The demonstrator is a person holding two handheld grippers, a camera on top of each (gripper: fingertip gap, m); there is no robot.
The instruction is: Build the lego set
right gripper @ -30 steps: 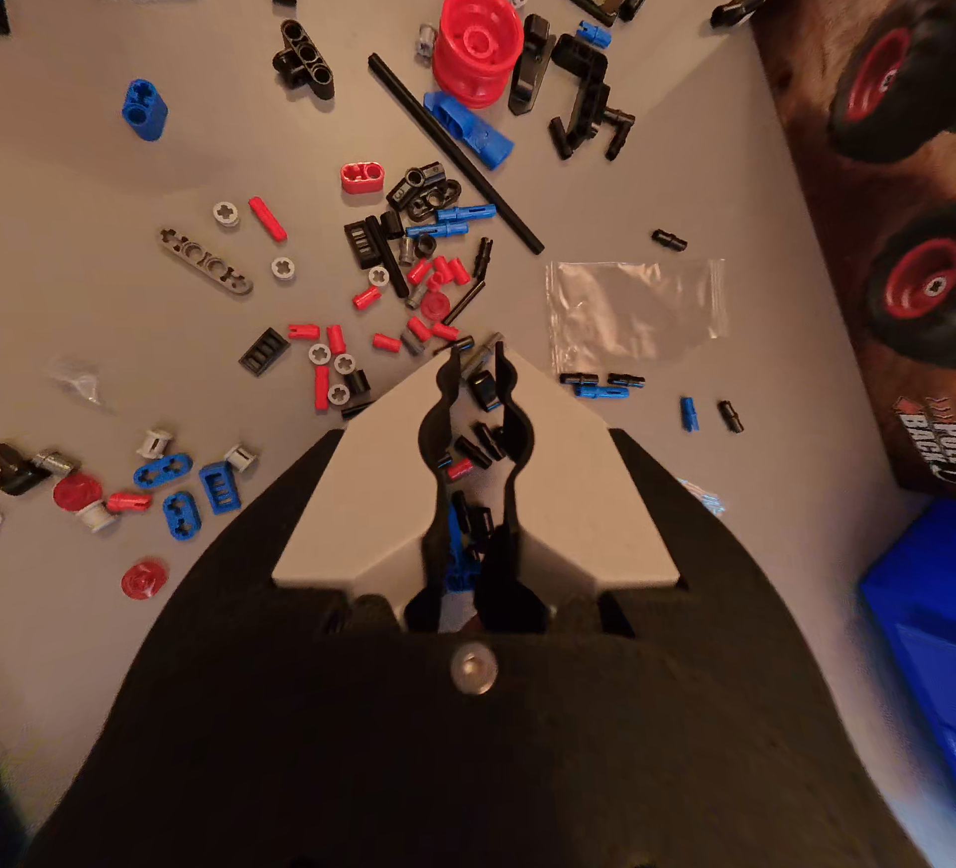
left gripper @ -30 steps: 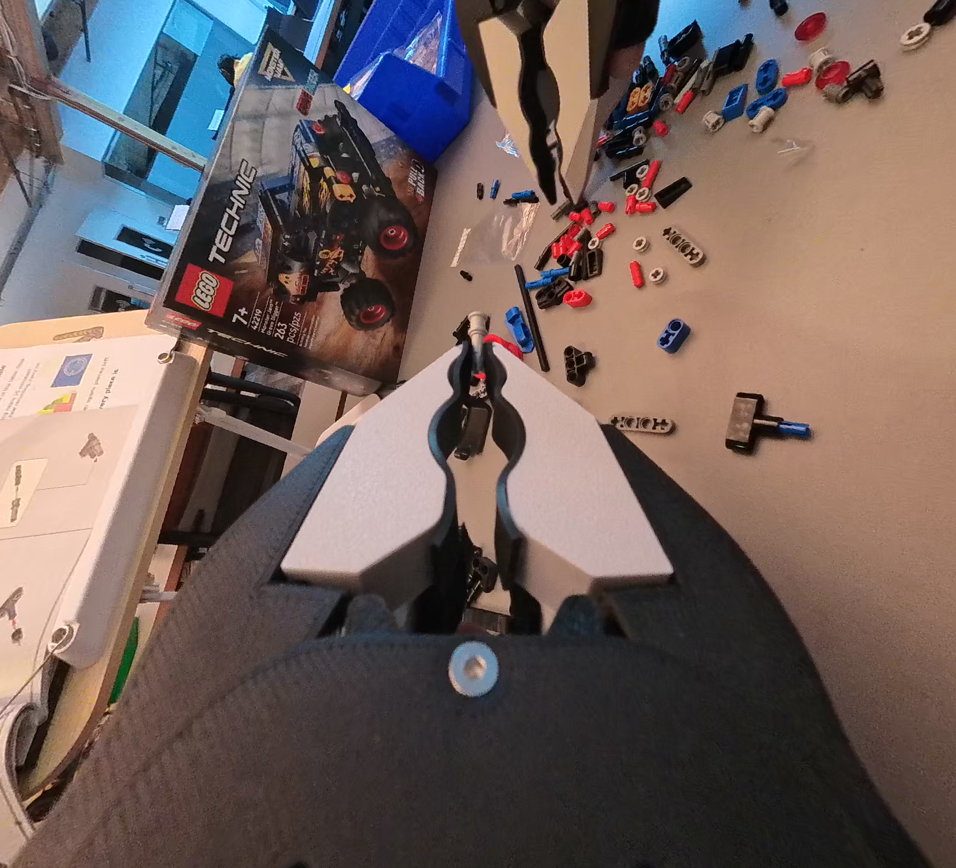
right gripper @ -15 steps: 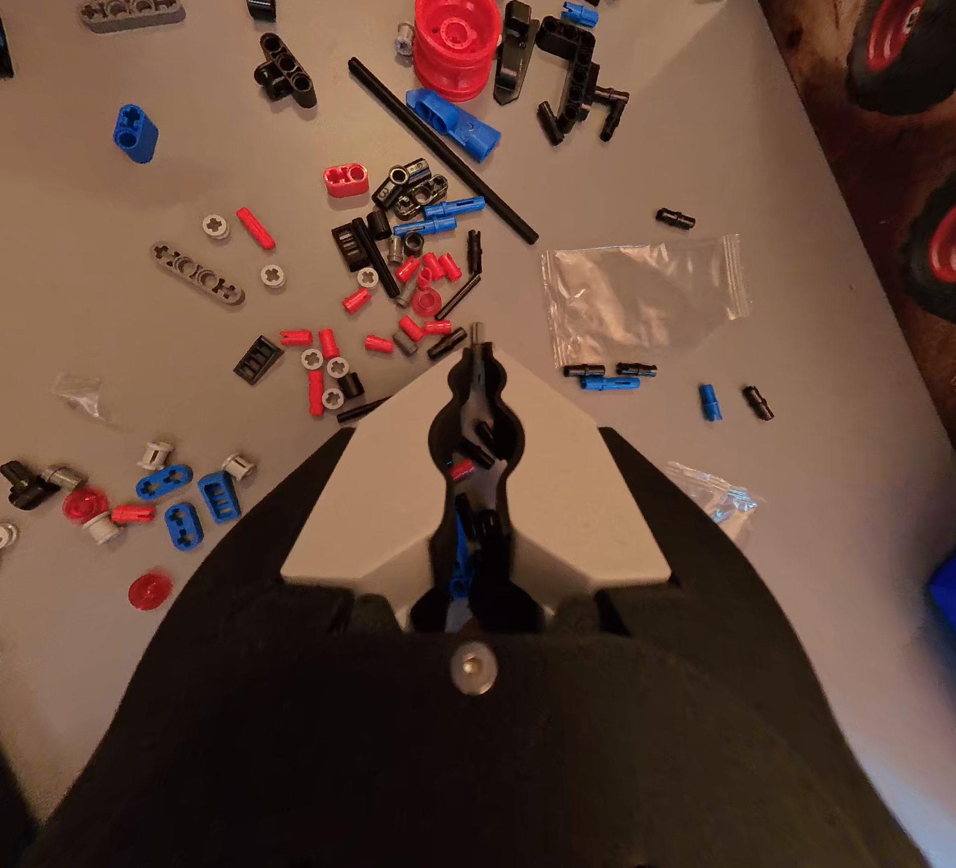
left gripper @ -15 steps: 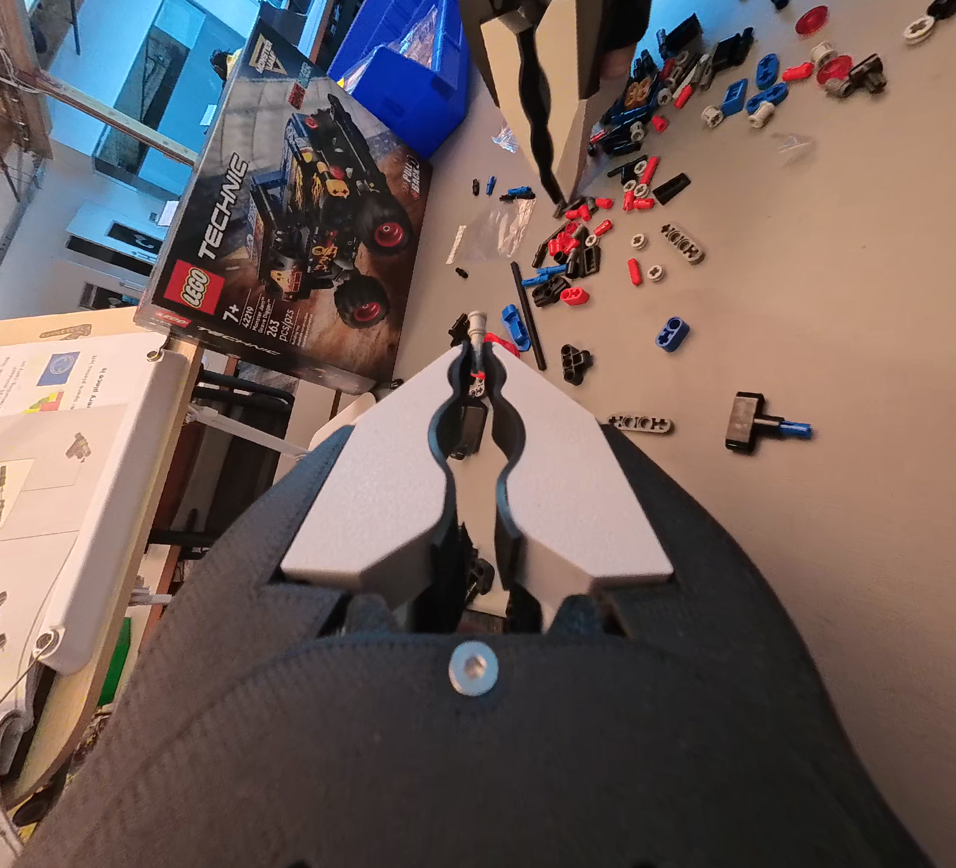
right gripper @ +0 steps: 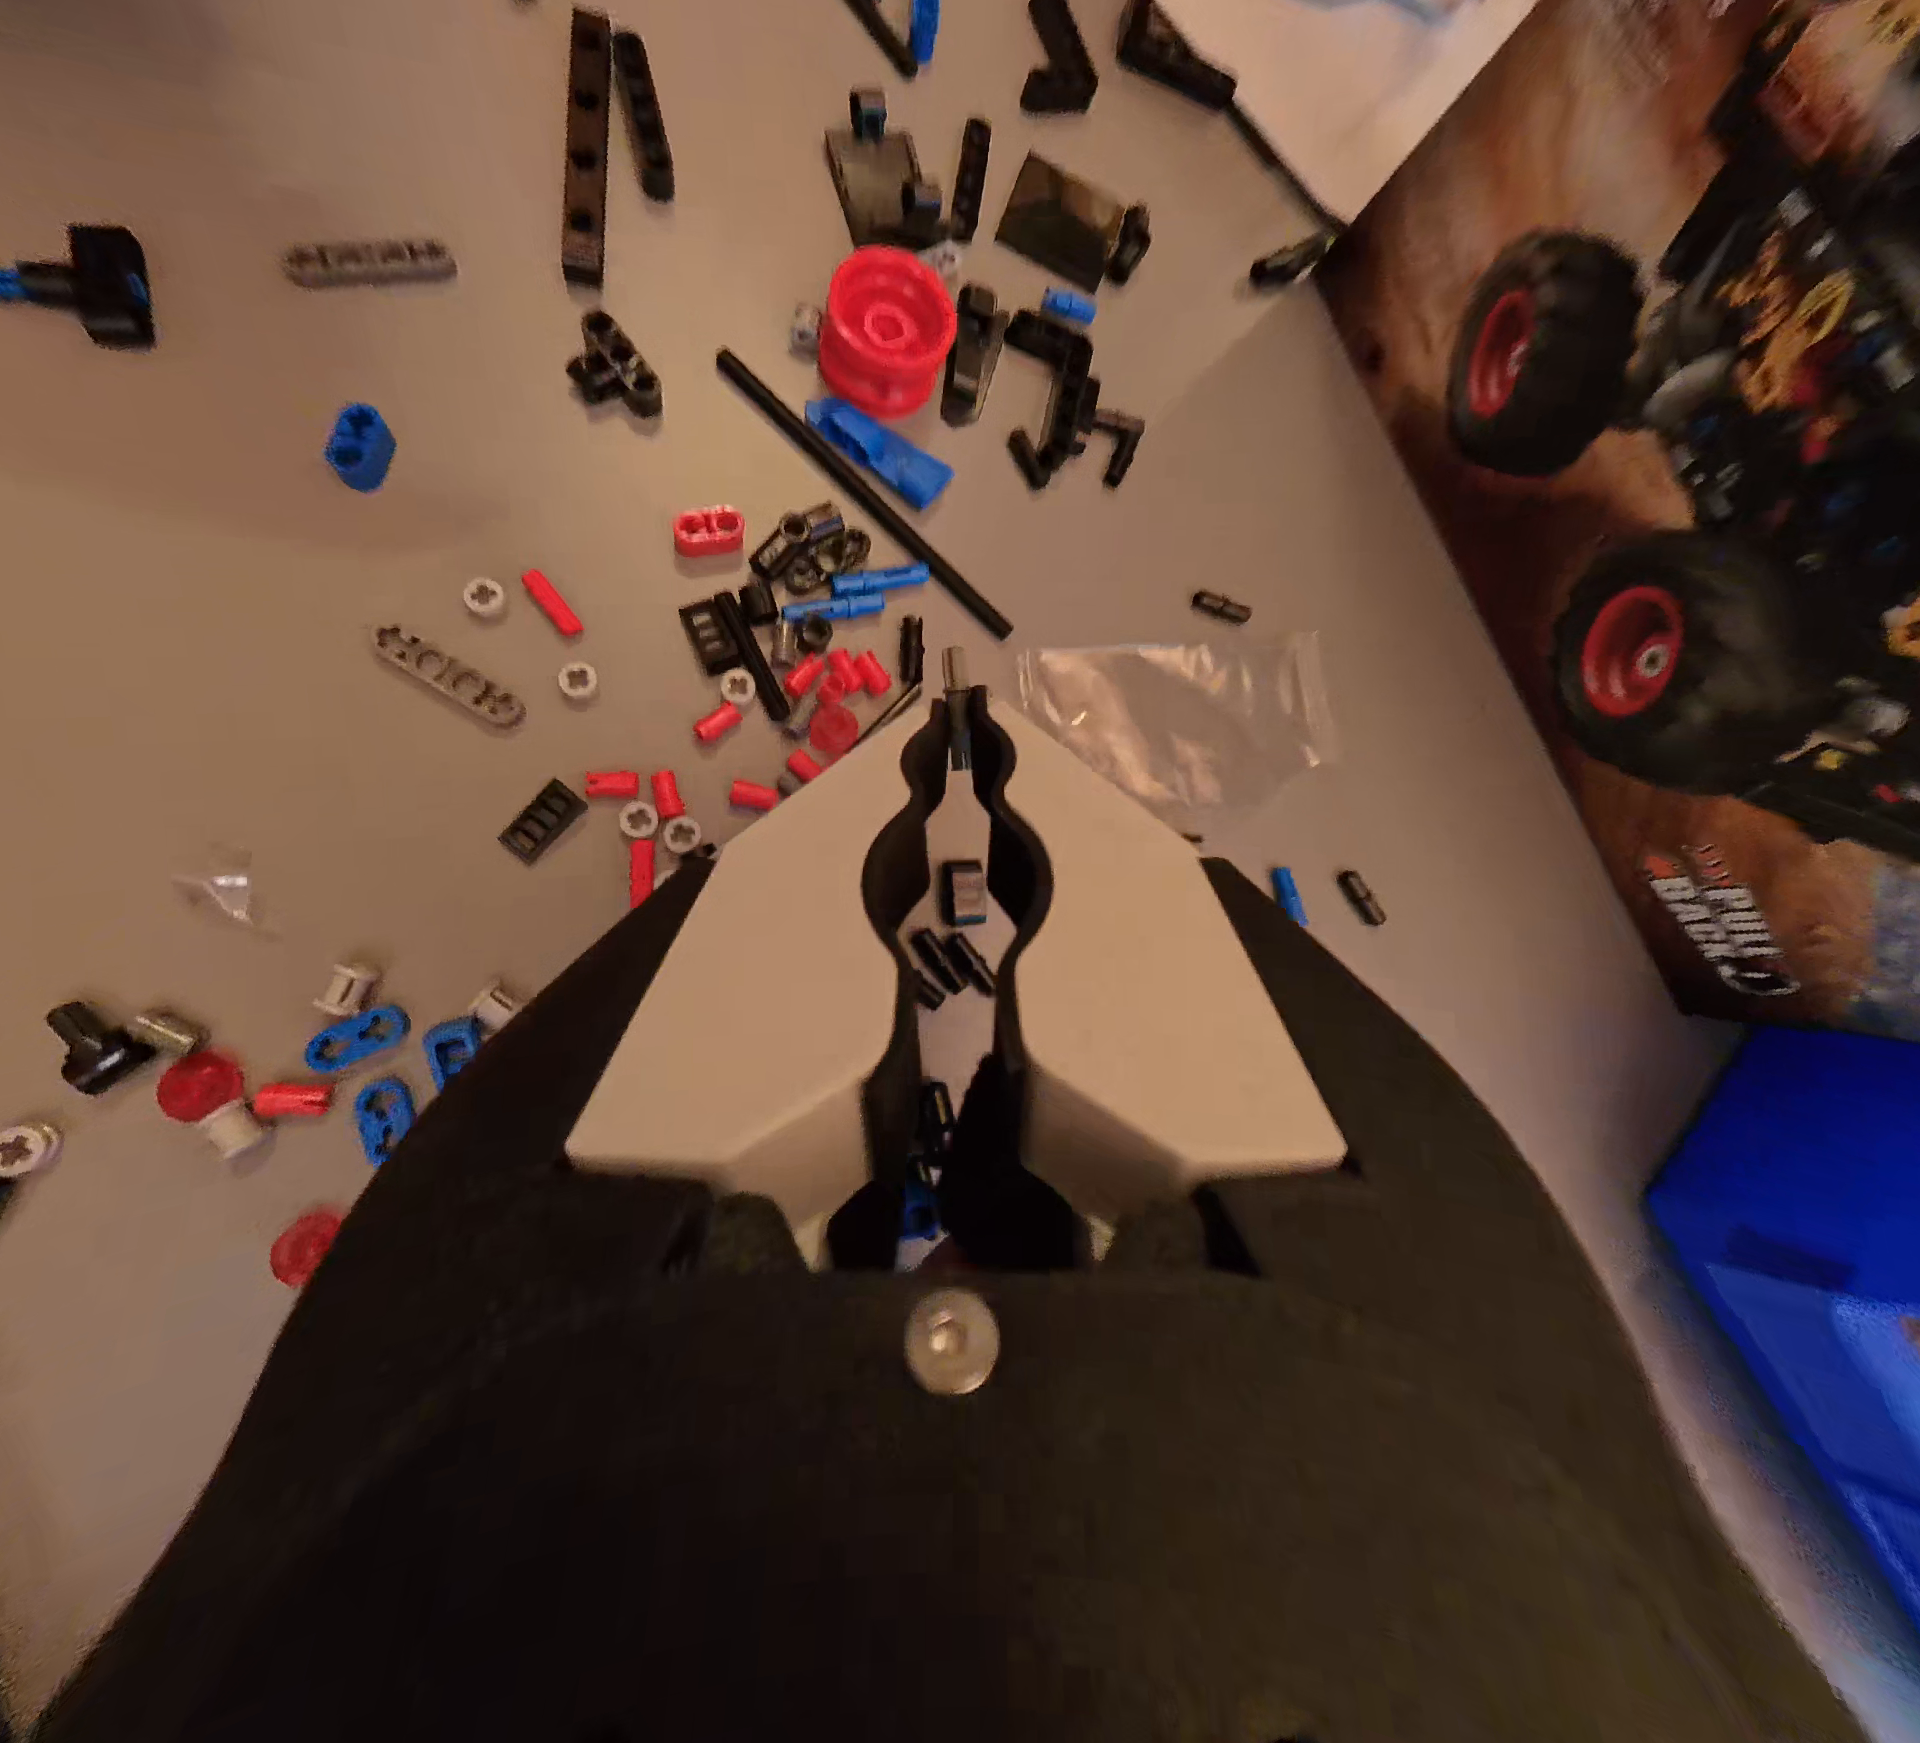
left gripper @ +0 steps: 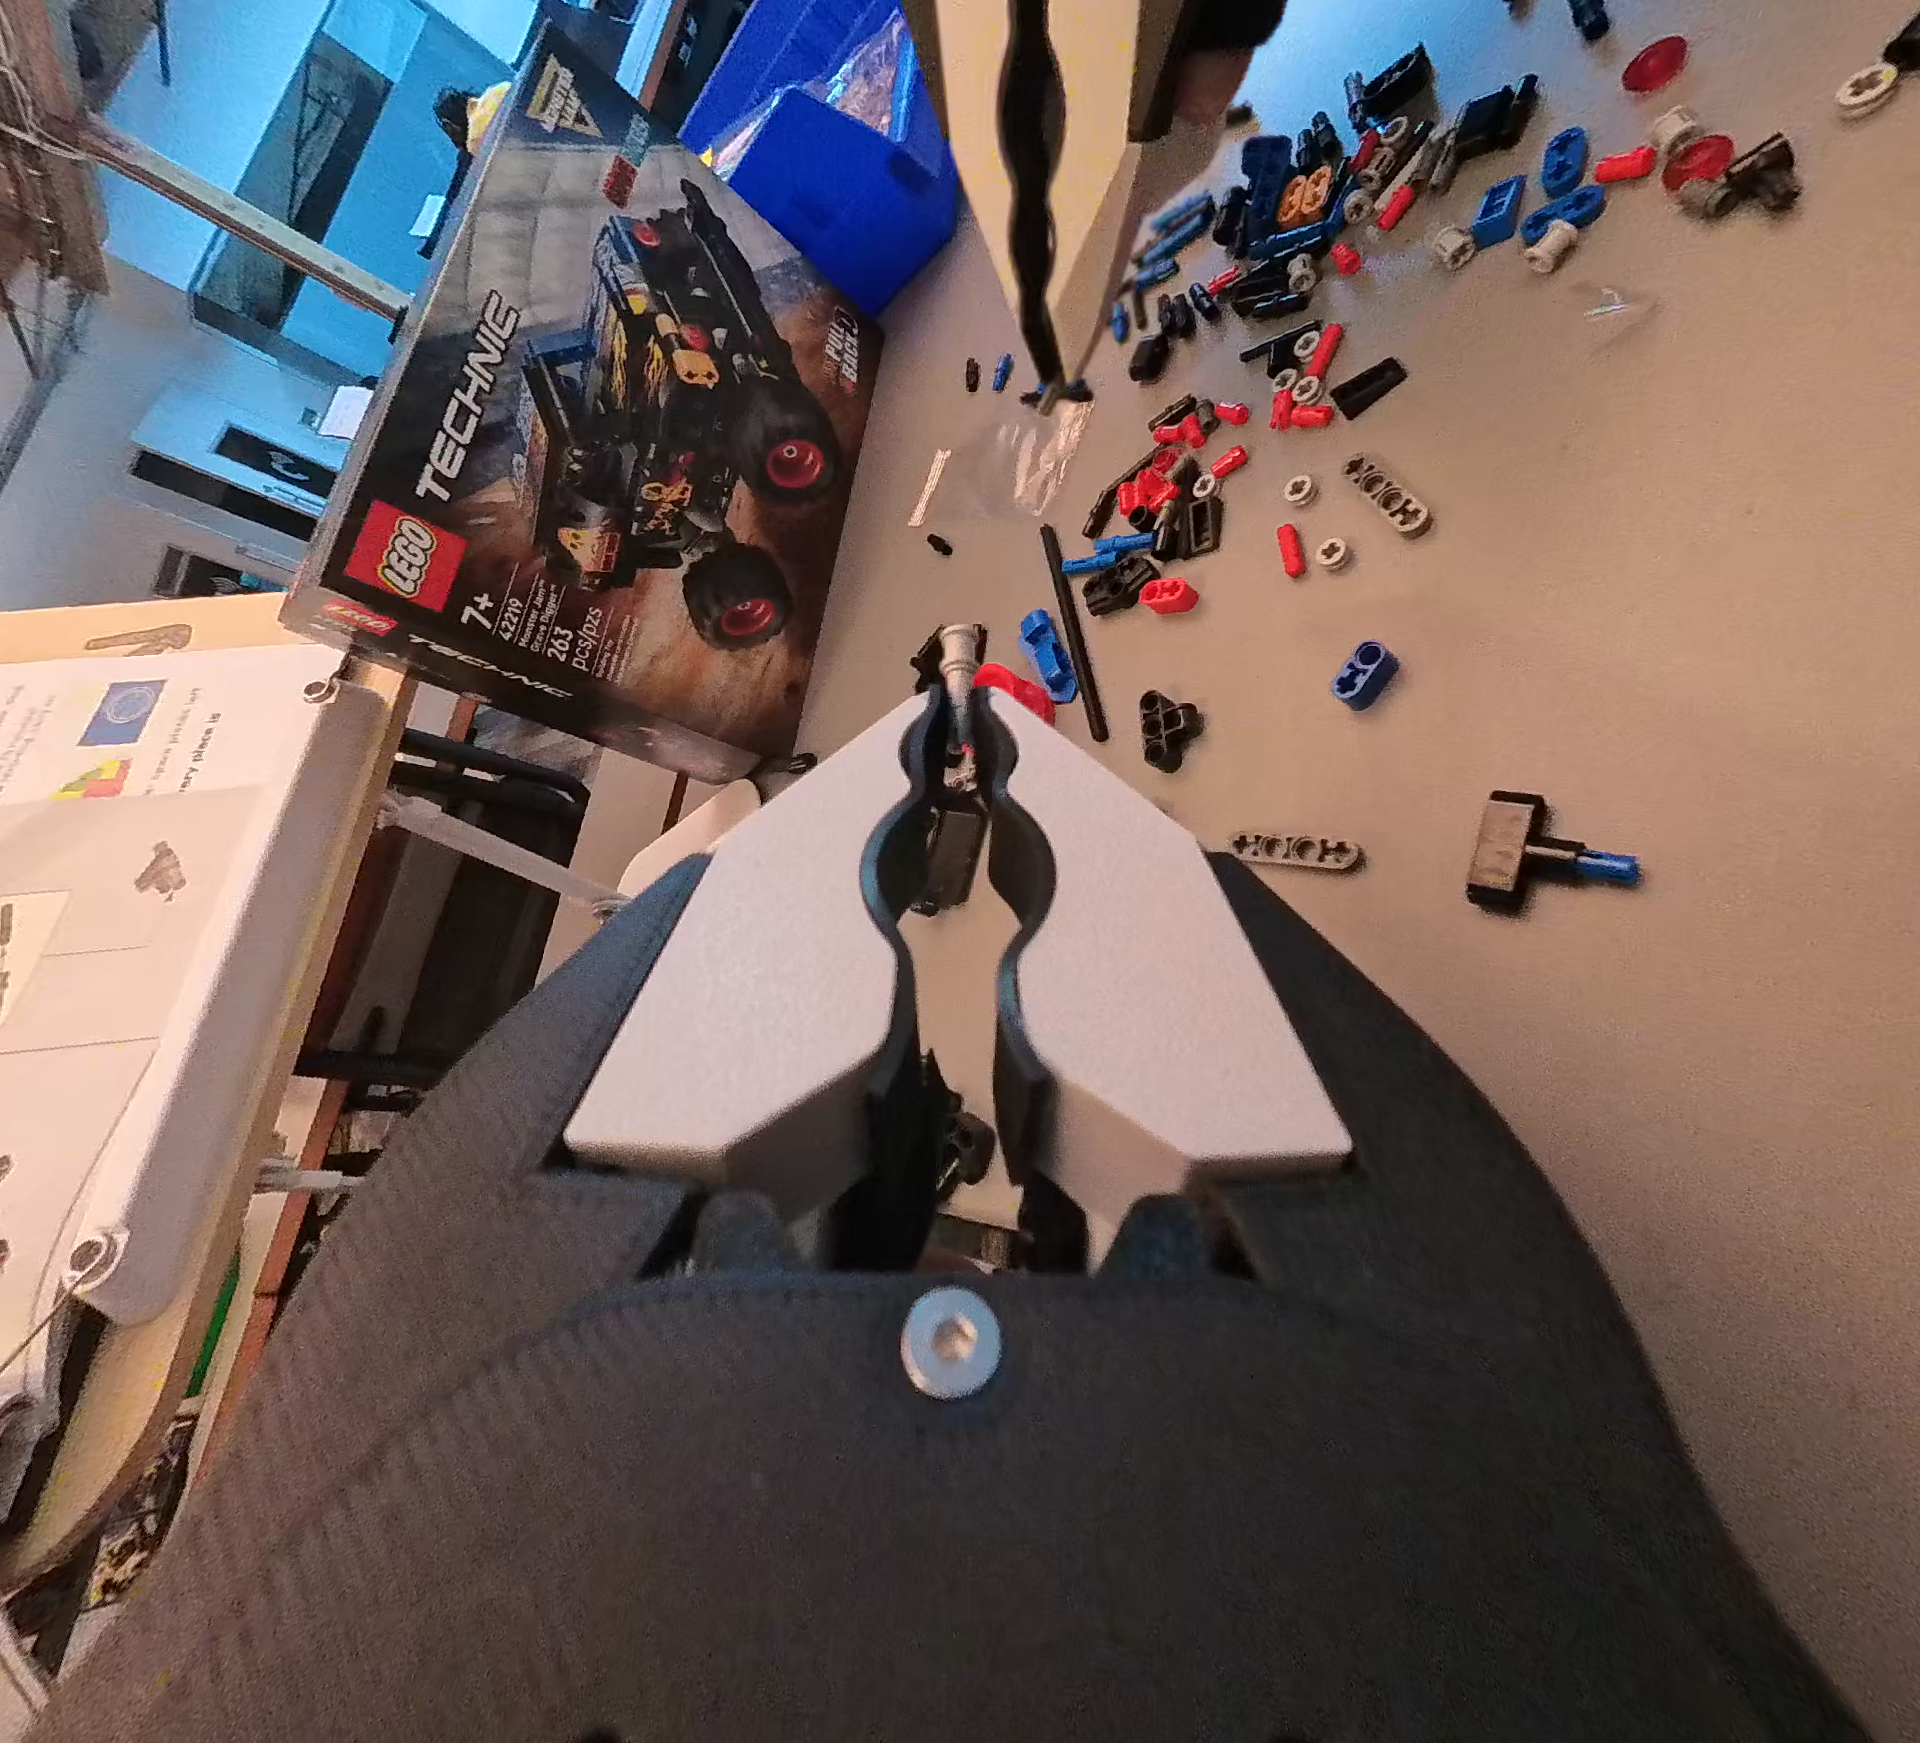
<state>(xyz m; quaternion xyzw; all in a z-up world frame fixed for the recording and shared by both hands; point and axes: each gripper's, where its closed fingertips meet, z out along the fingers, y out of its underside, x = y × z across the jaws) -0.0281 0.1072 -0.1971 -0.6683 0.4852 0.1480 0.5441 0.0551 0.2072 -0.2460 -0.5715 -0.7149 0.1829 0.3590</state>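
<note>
a small grey-tipped pin (right gripper: 954, 667) is pinched at the tips of the right gripper (right gripper: 957, 719) above the counter (right gripper: 260, 83) – where loose lego pieces (right gripper: 800, 644) are scattered – while a grey-headed assembly (left gripper: 958, 654) is clamped by the left gripper (left gripper: 957, 725), its jaws nearly closed.

grey tabletop (left gripper: 1558, 1122), blue-lit windows (left gripper: 343, 83) — dim

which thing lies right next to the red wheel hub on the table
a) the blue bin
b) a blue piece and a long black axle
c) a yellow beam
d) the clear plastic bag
b: in the right wrist view the red wheel hub sits against a blue piece, with the long black axle running just beside them; the clear plastic bag lies apart, nearer the right claw.
</note>
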